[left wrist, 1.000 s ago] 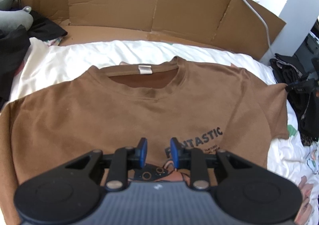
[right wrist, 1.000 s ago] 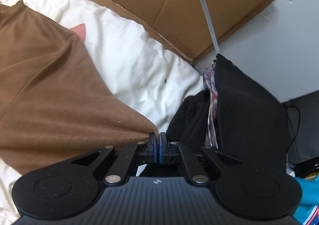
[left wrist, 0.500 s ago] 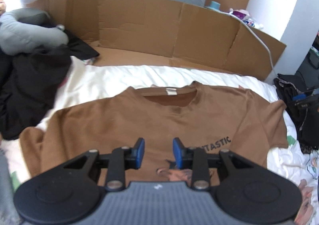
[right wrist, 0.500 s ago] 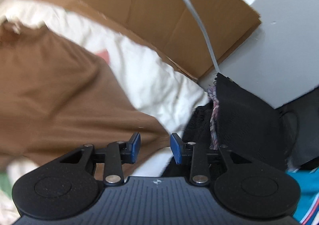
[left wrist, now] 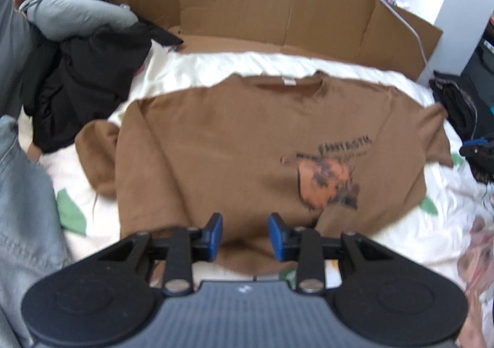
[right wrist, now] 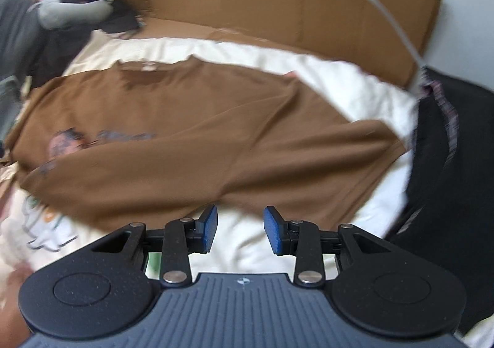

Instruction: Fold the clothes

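A brown T-shirt (left wrist: pixel 234 138) with a dark printed picture and lettering lies spread face up on a white bedsheet (left wrist: pixel 191 70), collar at the far side. From the right wrist the same brown T-shirt (right wrist: pixel 216 132) is seen from its right side, its sleeve reaching toward a dark pile. My left gripper (left wrist: pixel 245 235) hovers open above the shirt's near hem, holding nothing. Open and free of cloth, my right gripper (right wrist: pixel 240 229) hangs over the sheet just off the shirt's edge. The right gripper also shows small at the right edge of the left wrist view, as a dark shape with blue tips (left wrist: pixel 477 149).
Cardboard panels (left wrist: pixel 278 8) stand along the bed's far side. Dark and grey clothes (left wrist: pixel 83 70) are heaped at the left, and a pale blue garment (left wrist: pixel 21 193) hangs near left. A stack of dark clothes (right wrist: pixel 447 163) sits at the right edge by a white wall.
The right gripper opened, let go of the shirt sleeve and drew back. Both grippers rose and pulled away, so more of the bed shows. The left gripper stayed open.
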Action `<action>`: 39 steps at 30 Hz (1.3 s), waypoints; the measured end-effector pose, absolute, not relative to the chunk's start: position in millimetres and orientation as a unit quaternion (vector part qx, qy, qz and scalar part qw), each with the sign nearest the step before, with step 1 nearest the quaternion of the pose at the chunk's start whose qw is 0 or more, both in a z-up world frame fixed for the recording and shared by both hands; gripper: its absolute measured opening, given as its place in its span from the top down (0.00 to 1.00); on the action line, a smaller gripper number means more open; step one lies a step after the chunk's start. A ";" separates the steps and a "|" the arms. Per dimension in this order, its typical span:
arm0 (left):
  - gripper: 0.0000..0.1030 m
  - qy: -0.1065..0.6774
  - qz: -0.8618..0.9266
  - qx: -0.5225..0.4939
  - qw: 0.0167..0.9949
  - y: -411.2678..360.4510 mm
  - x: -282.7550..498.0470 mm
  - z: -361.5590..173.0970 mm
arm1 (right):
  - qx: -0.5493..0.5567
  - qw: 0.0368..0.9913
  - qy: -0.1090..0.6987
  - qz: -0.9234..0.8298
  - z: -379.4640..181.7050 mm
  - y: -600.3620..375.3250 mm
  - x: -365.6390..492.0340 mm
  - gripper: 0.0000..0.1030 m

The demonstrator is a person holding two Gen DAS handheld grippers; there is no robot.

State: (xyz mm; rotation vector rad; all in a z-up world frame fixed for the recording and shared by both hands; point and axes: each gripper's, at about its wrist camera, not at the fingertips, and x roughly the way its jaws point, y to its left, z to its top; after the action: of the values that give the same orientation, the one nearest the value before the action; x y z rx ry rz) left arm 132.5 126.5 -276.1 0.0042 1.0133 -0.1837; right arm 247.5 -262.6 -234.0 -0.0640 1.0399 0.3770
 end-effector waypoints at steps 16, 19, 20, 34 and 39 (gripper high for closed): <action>0.39 0.485 -0.108 0.049 0.867 102.4 102.3 -327.1 | 0.007 0.821 0.528 0.219 -293.1 -219.3 215.1 0.52; 0.40 0.476 -0.122 0.073 0.868 95.2 104.0 -332.4 | 0.001 0.812 0.533 0.235 -301.9 -209.0 214.0 0.50; 0.40 0.473 -0.126 0.079 0.868 93.3 104.2 -334.0 | -0.001 0.811 0.533 0.241 -303.5 -205.7 213.5 0.50; 0.90 0.473 -0.120 0.090 0.868 87.5 117.0 -351.9 | 0.004 0.820 0.500 0.277 -315.6 -184.0 222.3 0.50; 0.96 0.448 -0.117 0.058 0.884 93.0 127.5 -317.5 | 0.004 0.823 0.492 0.284 -314.1 -181.3 220.9 0.50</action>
State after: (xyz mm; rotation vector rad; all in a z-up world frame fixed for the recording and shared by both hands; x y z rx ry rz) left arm 127.5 93.0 -317.5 0.1212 0.9330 -0.2436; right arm 220.9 -181.3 -314.1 0.0089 1.0465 0.6048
